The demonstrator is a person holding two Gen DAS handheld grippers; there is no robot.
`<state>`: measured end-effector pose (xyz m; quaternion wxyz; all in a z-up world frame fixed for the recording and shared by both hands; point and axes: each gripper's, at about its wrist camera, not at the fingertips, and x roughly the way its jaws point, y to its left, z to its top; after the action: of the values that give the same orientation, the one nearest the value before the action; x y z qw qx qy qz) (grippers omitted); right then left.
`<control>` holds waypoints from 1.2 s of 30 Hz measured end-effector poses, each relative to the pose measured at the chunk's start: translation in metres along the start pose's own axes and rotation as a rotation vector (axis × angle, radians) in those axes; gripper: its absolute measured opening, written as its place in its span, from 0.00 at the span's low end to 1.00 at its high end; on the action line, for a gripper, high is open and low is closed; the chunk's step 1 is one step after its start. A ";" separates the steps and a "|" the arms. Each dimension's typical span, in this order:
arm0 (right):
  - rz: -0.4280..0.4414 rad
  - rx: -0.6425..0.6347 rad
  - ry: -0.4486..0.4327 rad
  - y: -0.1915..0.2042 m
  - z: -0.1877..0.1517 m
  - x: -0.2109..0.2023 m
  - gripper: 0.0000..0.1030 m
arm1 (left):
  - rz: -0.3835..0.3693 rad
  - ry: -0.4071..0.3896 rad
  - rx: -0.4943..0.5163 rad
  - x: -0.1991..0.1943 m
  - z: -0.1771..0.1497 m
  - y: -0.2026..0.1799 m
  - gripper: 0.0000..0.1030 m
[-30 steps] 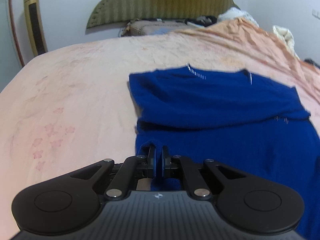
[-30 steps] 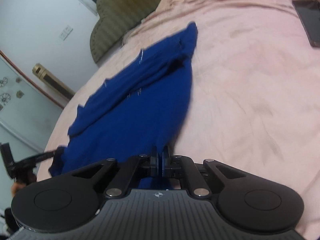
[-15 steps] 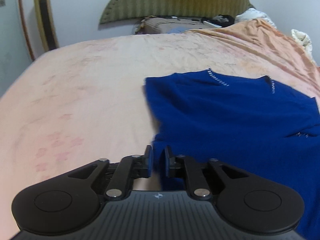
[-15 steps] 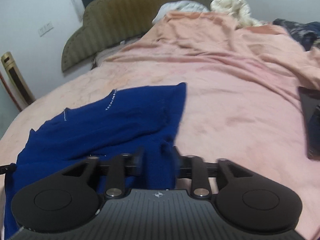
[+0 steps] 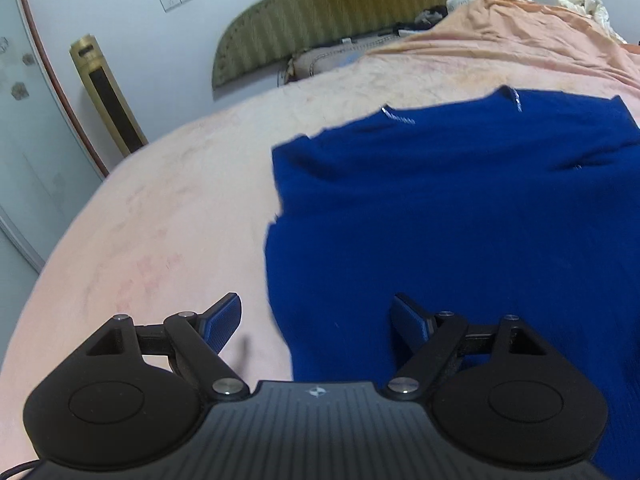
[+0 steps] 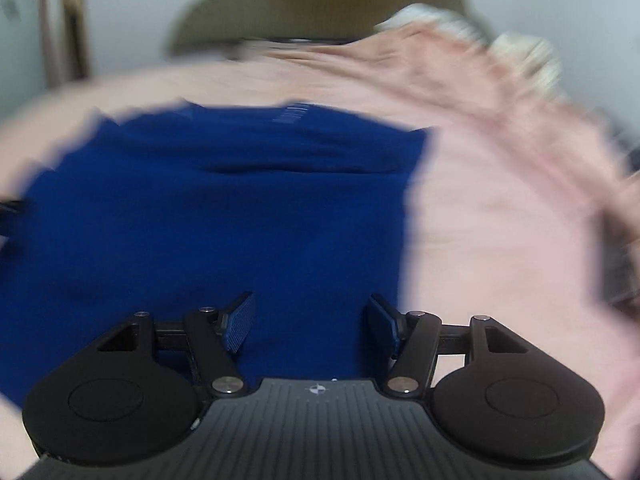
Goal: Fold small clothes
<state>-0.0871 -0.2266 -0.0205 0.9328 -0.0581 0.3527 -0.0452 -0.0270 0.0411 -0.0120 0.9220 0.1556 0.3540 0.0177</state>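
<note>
Left tool (image 5: 318, 322) and right tool (image 6: 310, 320) both spread wide, empty, above blue garment (image 5: 460, 216).

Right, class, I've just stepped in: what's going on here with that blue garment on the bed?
A person holding a gripper in each hand is folding a blue top laid out on a pink bedsheet. Right now neither grips it: the left gripper is open over the garment's near left edge, and the right gripper is open above its near right part. The top lies fairly flat, with a crease across its upper part. The right view is blurred.
</note>
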 end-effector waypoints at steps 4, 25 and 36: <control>0.058 0.046 -0.081 -0.001 0.002 -0.027 0.69 | 0.024 -0.007 0.016 -0.005 -0.004 -0.007 0.80; 0.118 0.108 -0.051 -0.003 -0.018 -0.037 0.84 | -0.030 0.057 -0.034 -0.010 -0.013 -0.003 0.80; 0.078 0.244 -0.242 -0.033 -0.013 -0.088 0.95 | -0.158 0.062 -0.136 -0.041 -0.031 0.020 0.80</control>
<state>-0.1627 -0.2492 0.0322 0.9697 0.0641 0.2316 -0.0440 -0.0765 0.0629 -0.0018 0.9175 0.0638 0.3917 -0.0263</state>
